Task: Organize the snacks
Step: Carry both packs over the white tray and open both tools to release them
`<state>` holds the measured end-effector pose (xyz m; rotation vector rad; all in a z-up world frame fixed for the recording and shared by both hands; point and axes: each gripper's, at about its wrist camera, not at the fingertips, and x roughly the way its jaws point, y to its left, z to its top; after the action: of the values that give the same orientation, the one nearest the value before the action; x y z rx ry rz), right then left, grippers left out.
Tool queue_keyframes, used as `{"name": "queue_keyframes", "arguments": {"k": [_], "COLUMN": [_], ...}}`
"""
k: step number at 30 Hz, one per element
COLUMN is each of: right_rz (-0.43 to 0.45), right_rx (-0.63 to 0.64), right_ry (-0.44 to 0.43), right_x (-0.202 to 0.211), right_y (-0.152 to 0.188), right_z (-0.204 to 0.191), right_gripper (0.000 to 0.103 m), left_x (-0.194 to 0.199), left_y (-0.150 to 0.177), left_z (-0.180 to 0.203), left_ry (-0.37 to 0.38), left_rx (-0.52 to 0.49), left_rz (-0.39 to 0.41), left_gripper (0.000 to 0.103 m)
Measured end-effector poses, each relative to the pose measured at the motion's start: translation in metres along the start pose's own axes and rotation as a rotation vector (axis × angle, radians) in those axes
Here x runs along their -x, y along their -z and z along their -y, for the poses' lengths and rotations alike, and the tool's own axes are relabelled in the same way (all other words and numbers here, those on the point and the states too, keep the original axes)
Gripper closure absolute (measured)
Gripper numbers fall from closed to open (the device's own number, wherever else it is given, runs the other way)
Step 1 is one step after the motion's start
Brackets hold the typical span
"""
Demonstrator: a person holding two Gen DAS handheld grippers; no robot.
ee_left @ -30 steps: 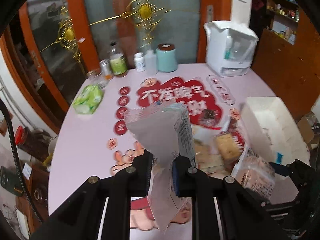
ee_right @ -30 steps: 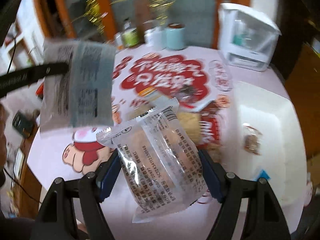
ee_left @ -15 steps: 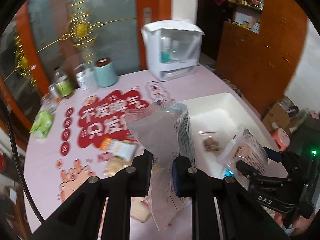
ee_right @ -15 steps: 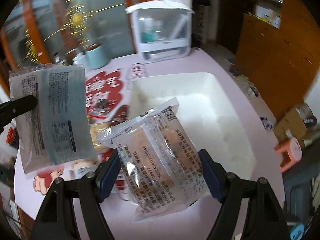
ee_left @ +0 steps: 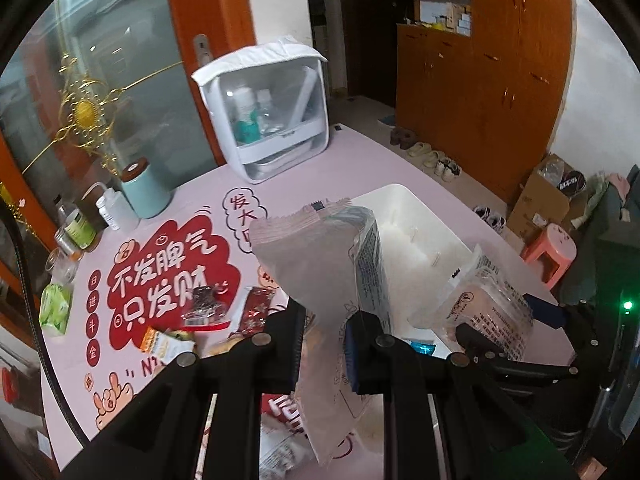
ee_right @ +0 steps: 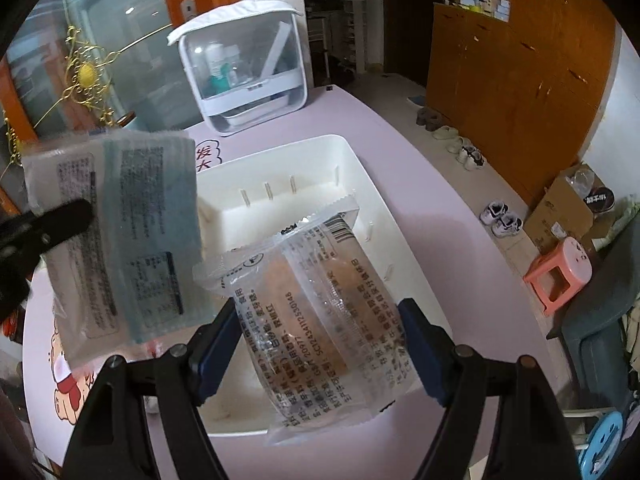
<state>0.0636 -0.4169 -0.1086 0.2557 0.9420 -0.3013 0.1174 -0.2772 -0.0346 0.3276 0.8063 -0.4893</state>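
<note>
While the grey packet (ee_left: 320, 276) blocks most of the white bin (ee_left: 420, 236) mid-frame, left gripper (ee_left: 324, 348) is clamped tight on it | right gripper (ee_right: 316, 344) easing open, crinkly clear pastry pack (ee_right: 316, 304) between its blue pads, over the bin's centre | loose snacks (ee_left: 208, 312) lower left, left view only

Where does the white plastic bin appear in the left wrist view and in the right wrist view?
Left wrist view: the white plastic bin lies right of centre, partly hidden behind the grey snack packet.
Right wrist view: the bin fills the centre, under the clear snack packet.
Shared landmark: the white lidded organizer box stands behind the bin in both.
</note>
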Motion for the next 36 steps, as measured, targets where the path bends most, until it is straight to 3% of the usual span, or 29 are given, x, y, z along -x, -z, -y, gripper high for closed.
{"name": "queue_keyframes", "arguments": {"k": [6,7,8,9,10,11,15,36], "right_rz": [-0.043,-0.052,-0.058,-0.061,-0.058,-0.047,0.006,0.021], "right_rx": [-0.012,-0.014,-0.013,-0.009,-0.005,-0.002,0.000,0.033], "right_ry": [0.011,0.015,0.023,0.031,0.039,0.043,0.040,-0.004], "right_x": [-0.020,-0.024,-0.027,-0.030,-0.031,-0.031,-0.023,0.006], "right_y": [-0.005,-0.005,-0.005,-0.004,-0.003,-0.003,-0.006,0.014], "right_z": [0.005,0.006,0.005,0.005,0.004,0.004,0.003,-0.042], "right_gripper": [0.021,0.021,0.021,0.020,0.020,0.020,0.008,0.008], "left_x": [-0.033,-0.035,-0.036,-0.036,-0.034,-0.029,-0.018,0.016], "left_y": [-0.001,-0.001,-0.001,-0.001,-0.001,0.000,0.003,0.061], "left_z": [0.014,0.014,0.015,0.014,0.013,0.011,0.004,-0.074], "left_ry": [-0.022,-0.026,-0.036,-0.047,-0.057,-0.064,-0.081,-0.171], "left_rx": [-0.017,-0.021,-0.027,-0.031,-0.032,-0.030,-0.047,0.064], "left_rz": [-0.061,-0.066,-0.069,-0.068,-0.056,-0.028,0.003,-0.100], "left_gripper": [0.081,0.070,0.049,0.037,0.018,0.015,0.015,0.015]}}
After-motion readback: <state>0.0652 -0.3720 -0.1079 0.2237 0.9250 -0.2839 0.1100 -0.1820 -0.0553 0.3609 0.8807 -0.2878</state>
